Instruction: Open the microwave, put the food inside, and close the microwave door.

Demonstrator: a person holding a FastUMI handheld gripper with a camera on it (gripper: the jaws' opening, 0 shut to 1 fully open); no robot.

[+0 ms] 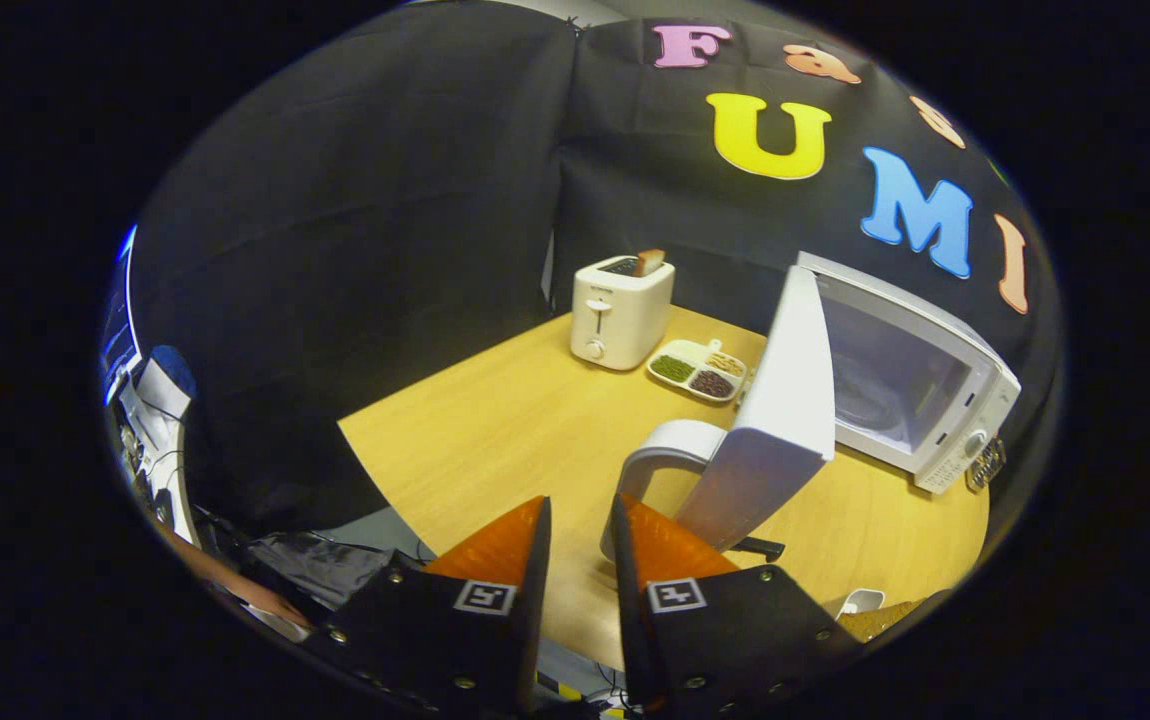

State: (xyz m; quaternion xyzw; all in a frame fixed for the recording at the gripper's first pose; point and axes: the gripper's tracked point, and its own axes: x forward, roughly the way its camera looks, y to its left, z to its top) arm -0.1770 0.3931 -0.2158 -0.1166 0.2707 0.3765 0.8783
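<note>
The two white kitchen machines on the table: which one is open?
The microwave, beyond the claw, is open: its door swings out toward the claw's nearly closed, empty fingers. The toaster, farther back beside the divided snack tray, just holds a slice of toast.

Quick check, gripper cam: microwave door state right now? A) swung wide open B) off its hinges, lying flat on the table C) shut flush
A: the microwave shows its open cavity, and its door stands swung out toward the gripper, whose fingers are a narrow gap apart with nothing between them, near the door's handle.
</note>
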